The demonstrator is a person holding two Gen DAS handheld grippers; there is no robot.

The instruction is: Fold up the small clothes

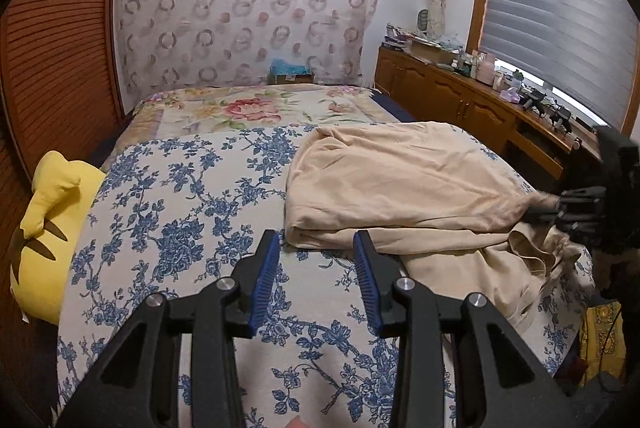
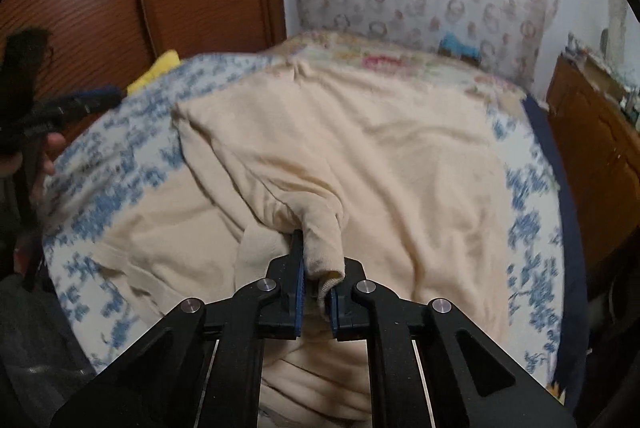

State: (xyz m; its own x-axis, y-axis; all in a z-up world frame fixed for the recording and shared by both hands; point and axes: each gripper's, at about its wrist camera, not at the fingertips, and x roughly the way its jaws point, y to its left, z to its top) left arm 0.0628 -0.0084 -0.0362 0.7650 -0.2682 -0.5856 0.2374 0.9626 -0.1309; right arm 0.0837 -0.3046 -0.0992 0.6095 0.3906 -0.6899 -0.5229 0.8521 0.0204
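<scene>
1. I looked over the bedspread [image 1: 168, 228] and found no lettering on it, only blue flowers.
2. I checked the cluttered wooden counter [image 1: 460, 84]; its boxes and bottles were too small to read.
3. Nothing readable anywhere.
</scene>
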